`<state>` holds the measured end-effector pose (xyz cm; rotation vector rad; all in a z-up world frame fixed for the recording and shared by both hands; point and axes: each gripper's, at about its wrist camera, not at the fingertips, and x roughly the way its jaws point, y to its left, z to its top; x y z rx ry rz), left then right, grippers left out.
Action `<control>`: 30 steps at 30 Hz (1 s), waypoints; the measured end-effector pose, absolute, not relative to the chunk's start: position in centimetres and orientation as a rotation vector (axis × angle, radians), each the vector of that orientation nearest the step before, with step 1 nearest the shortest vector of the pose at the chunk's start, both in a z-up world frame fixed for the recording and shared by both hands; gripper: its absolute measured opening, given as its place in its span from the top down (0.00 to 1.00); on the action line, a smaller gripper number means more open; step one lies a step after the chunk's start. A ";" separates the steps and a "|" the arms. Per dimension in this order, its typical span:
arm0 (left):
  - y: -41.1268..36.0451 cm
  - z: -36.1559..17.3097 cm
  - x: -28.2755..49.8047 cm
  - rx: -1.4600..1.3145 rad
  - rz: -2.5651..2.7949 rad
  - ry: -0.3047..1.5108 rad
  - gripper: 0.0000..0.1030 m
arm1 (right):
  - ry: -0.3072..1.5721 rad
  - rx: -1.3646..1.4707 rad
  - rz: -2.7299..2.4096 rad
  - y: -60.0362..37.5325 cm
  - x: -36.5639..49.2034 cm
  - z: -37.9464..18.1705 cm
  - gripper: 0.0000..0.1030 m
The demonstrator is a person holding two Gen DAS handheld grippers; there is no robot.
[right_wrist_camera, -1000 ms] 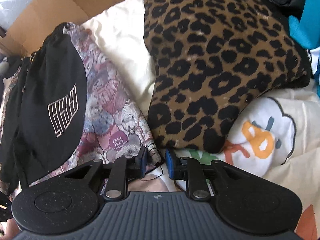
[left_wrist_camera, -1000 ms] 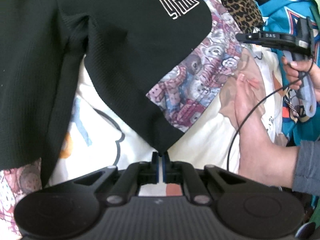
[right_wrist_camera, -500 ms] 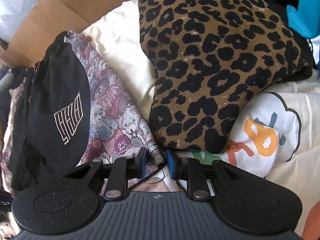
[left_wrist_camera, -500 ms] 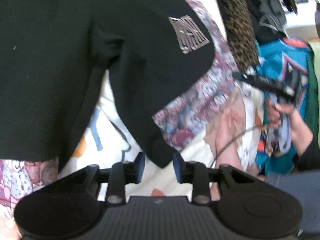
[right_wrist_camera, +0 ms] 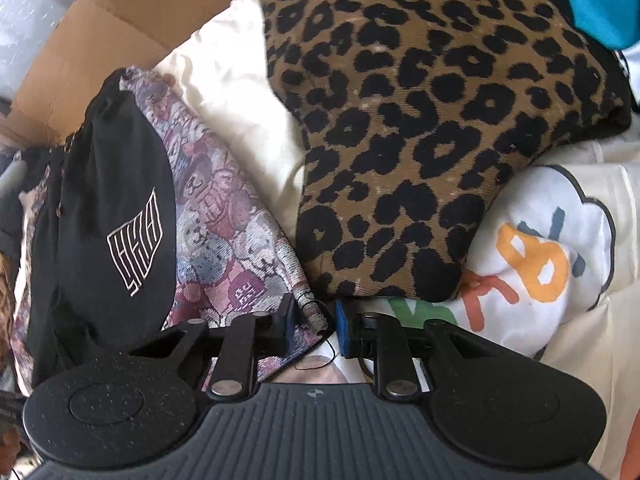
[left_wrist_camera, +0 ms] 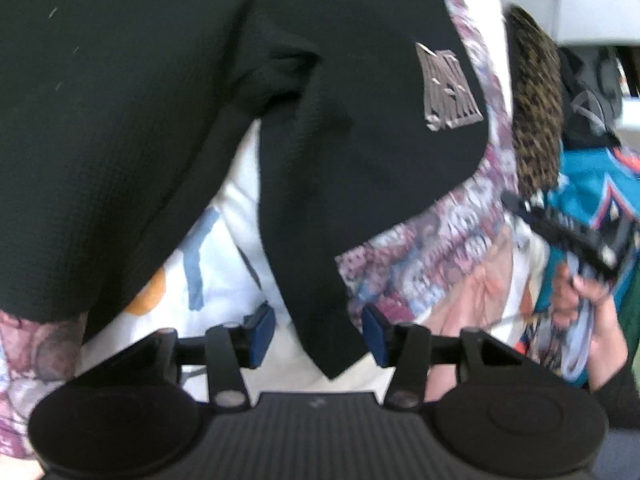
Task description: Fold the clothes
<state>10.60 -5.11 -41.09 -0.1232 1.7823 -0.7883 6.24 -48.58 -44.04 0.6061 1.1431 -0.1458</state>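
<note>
Currently my left hand-held gripper [left_wrist_camera: 318, 330] stands with its jaws apart, having just been opening; the pointed corner of one black garment [left_wrist_camera: 168, 128] lies between the blue pads [left_wrist_camera: 262, 330] without being pressed. The black garment carries one pale line-drawn logo [left_wrist_camera: 448, 88] and lies spread over one patterned woven cloth [left_wrist_camera: 420, 268], which in turn rests on the white bedsheet with cartoon print [left_wrist_camera: 224, 248].

My right hand-held gripper [right_wrist_camera: 314, 326] is narrow, its jaws having just been closing; the frayed corner of the patterned woven cloth sits between the pads. Whether the pads press on it, I cannot tell. A loose dark thread [right_wrist_camera: 320, 356] trails from that corner.

Containers: one cardboard box [right_wrist_camera: 120, 32] shows at the top left of the right wrist view, behind the bedding; its contents are not visible.

Count of other items: one leopard-print cushion [right_wrist_camera: 432, 120] lies on the bedsheet, just beside the patterned cloth. One teal garment [left_wrist_camera: 592, 208] lies at the far right of the left wrist view, blurred.
</note>
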 end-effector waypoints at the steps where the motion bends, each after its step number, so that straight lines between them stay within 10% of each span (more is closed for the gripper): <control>1: -4.9 -41.4 10.6 -0.162 -0.762 1.788 0.48 | 1.148 0.592 -0.138 -48.4 6.3 -44.0 0.87; 4: -4.8 -41.6 10.4 -0.183 -0.768 1.777 0.56 | 1.146 0.572 -0.129 -48.3 6.3 -43.5 0.95; 5: -4.8 -41.6 10.3 -0.176 -0.782 1.778 0.80 | 1.145 0.570 -0.127 -48.4 6.2 -43.3 0.96; 7: -4.6 -41.8 10.1 -0.190 -0.801 1.811 0.98 | 1.139 0.559 -0.128 -48.5 6.1 -42.8 0.96; 18: -3.4 -41.9 9.9 -0.184 -0.867 1.817 0.97 | 1.137 0.472 -0.145 -48.1 6.1 -40.3 0.97; 25: -3.5 -43.4 10.1 -0.195 -0.867 1.807 0.69 | 1.144 0.489 -0.161 -48.1 6.3 -41.6 0.97; 30: -4.1 -43.8 9.4 -0.211 -0.935 1.847 0.98 | 1.126 0.478 -0.177 -47.8 6.0 -40.1 0.97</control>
